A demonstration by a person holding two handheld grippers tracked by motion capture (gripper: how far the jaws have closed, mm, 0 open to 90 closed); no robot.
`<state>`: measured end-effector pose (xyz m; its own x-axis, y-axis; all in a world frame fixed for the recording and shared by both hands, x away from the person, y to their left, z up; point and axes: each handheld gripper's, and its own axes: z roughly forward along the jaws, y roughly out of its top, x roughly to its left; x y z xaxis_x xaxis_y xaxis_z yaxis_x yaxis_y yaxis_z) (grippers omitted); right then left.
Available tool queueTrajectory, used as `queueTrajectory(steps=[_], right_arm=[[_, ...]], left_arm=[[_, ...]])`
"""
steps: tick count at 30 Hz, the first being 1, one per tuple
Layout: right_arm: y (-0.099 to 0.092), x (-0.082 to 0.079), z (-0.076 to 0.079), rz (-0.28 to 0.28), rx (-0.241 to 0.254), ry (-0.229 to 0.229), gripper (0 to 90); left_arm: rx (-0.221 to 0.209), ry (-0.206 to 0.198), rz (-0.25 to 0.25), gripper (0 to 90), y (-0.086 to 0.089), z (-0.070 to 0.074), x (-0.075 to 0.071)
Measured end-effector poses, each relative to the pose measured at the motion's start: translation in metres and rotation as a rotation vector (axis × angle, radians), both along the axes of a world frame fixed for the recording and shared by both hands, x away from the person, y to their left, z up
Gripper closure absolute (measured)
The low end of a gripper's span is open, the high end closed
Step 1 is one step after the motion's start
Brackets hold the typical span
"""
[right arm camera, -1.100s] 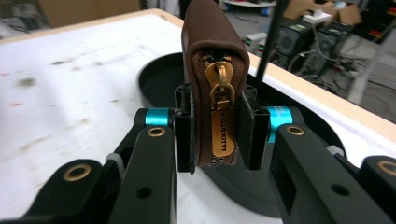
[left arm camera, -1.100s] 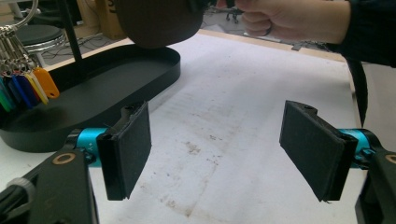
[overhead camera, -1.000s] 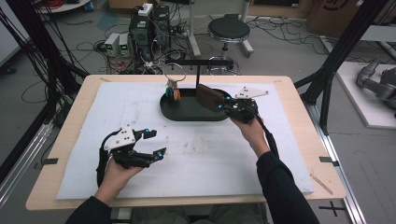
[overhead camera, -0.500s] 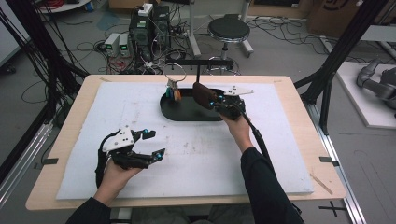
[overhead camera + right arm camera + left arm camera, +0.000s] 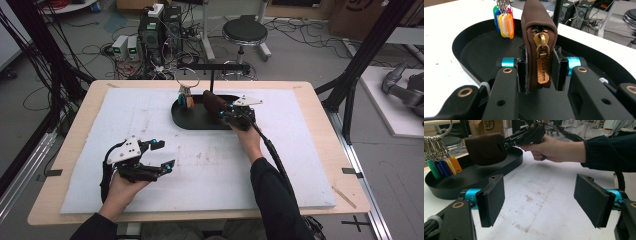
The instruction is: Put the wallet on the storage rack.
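The brown zip pouch looks light, soft and a bit squashy, so I grip it across its flat sides near the zipper end, where it stays firm. It hangs over the black tray, beside the key tags. My right tool is clamped on it; my left tool gapes empty above the tabletop

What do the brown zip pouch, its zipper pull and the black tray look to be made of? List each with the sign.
Brown zip pouch: soft matte fabric or suede-like leather; dull surface, woven zipper tape.
Zipper pull: brass-coloured metal, glossy; it glints and carries stamped lettering.
Black tray: probably plastic or coated metal, smooth semi-matte; soft highlights along the rounded rim.
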<state>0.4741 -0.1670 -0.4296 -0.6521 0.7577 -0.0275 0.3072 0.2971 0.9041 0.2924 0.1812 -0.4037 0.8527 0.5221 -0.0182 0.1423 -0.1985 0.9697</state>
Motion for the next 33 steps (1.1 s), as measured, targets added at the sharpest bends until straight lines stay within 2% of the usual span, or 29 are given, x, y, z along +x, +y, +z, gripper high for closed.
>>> queueTrajectory(steps=[5,11,19,23,27,33], right_arm=[[-0.0008,0.0021,-0.0043,-0.016,-0.006,0.026,71.1],[-0.0011,0.0027,-0.0055,-0.022,-0.014,0.024,69.2],[-0.0028,0.0024,-0.0044,-0.023,-0.013,0.048,65.1],[-0.0038,0.0025,-0.0031,-0.027,-0.012,0.036,59.0],[-0.0045,0.0023,-0.0025,-0.026,-0.012,0.044,55.9],[-0.007,0.0012,0.0011,-0.054,-0.01,0.045,43.7]], left_arm=[[0.002,0.001,-0.004,24.9,-0.0005,-0.0006,-0.0004],[0.0,0.006,-0.005,24.9,-0.0004,-0.0013,-0.0001],[0.01,0.011,-0.01,24.9,-0.0005,-0.0027,0.0009],[0.008,0.013,-0.009,24.9,-0.0015,-0.0028,0.0005],[0.009,0.017,-0.009,24.9,-0.0017,-0.0034,0.0013],[0.015,0.013,-0.007,24.9,-0.0011,-0.0035,0.0019]])
